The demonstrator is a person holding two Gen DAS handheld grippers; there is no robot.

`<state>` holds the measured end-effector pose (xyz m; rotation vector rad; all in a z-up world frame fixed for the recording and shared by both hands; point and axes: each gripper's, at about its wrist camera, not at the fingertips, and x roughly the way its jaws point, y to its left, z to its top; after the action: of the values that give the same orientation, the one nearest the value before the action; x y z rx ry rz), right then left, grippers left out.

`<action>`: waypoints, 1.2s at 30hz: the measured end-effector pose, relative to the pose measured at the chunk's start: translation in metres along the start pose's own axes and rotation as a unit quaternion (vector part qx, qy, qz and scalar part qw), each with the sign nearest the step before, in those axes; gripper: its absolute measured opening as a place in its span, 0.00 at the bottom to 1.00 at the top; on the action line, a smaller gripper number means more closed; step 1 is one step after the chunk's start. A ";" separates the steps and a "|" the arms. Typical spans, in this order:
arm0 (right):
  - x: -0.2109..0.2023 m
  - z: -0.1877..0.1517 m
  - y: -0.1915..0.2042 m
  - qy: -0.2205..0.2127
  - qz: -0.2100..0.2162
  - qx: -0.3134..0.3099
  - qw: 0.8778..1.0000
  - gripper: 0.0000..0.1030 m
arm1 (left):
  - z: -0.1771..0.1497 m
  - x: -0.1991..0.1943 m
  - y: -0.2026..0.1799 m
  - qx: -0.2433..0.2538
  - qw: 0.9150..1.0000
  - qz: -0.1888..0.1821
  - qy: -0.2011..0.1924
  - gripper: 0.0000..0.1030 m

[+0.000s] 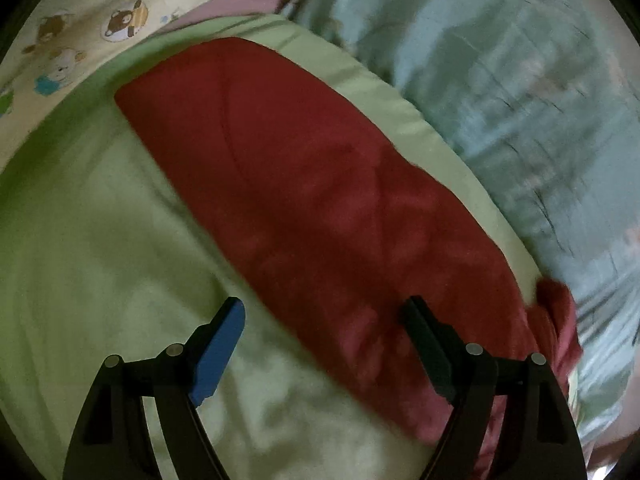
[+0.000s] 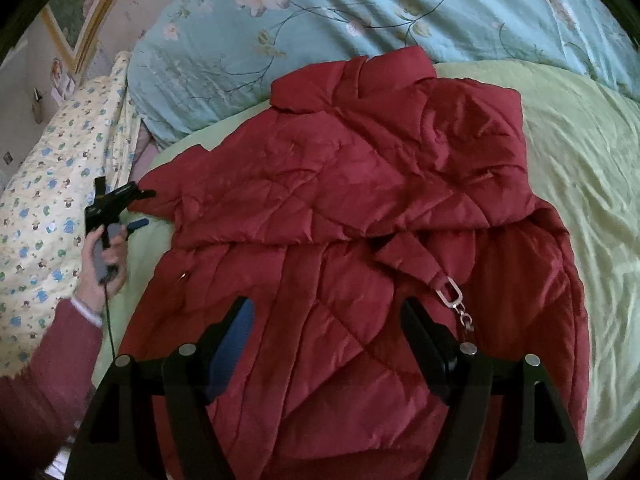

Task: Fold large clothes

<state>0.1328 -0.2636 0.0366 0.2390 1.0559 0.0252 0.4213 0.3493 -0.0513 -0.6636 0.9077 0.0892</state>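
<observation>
A red quilted jacket (image 2: 360, 208) lies spread on the light green sheet (image 2: 580, 184), with one sleeve folded across its chest and a strap with a metal buckle (image 2: 452, 292) on top. My right gripper (image 2: 326, 306) hovers open over the jacket's lower part, nothing between its fingers. A hand holds my left gripper (image 2: 147, 207) at the jacket's left edge, and its jaws stand open. The blurred left wrist view shows the left gripper (image 1: 324, 308) open over a long red stretch of the jacket (image 1: 304, 184), which runs diagonally on the green sheet (image 1: 100, 240). It grips nothing.
A pale blue floral quilt (image 2: 320, 16) lies bunched along the far side of the bed. A yellow blanket printed with bears (image 2: 44, 184) is heaped at the left. A framed picture (image 2: 76, 20) hangs on the wall behind. A red sleeve (image 2: 44, 372) covers the person's arm.
</observation>
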 end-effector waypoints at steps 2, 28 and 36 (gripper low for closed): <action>-0.002 -0.003 0.000 0.002 -0.003 0.000 1.000 0.75 | 0.015 0.005 0.012 -0.019 1.000 0.001 0.000 0.79; -0.038 -0.006 -0.021 -0.025 -0.007 0.023 0.999 0.75 | -0.086 -0.135 -0.073 0.125 0.976 -0.173 -0.052 0.08; -0.041 -0.008 -0.031 -0.030 0.001 0.042 0.999 0.75 | -0.152 -0.140 -0.133 0.216 0.957 -0.194 -0.025 0.08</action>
<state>0.1021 -0.2981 0.0617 0.3162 0.9978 -0.0245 0.2725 0.1846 0.0549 -0.4166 0.7012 -0.4330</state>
